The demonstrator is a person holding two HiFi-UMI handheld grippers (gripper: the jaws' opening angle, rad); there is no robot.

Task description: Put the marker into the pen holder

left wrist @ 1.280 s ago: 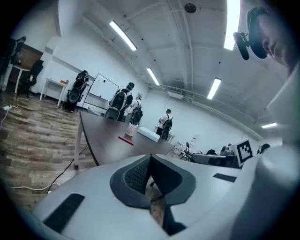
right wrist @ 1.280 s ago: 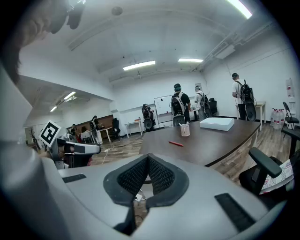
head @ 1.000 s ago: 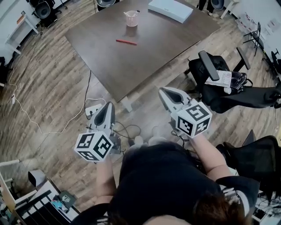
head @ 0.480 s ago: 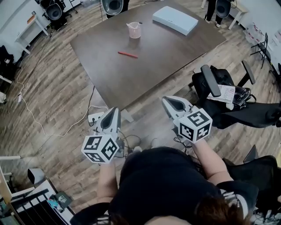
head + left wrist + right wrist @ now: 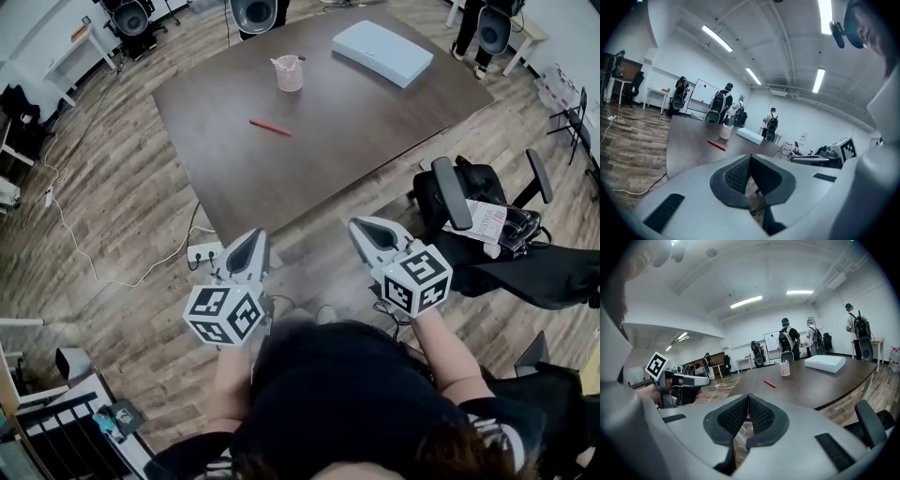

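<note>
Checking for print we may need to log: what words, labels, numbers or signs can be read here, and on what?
No text can be read.
Sheet of paper on the chair: red and dark print, too small to read.
Left cube and right cube: black-and-white square patterns only, no letters.
White box: no print shows.

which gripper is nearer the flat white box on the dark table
Right. The right gripper hangs over the floor short of the dark table, nearly straight below the flat white box in the head view; the left gripper hangs also short but well off to the box's left.
</note>
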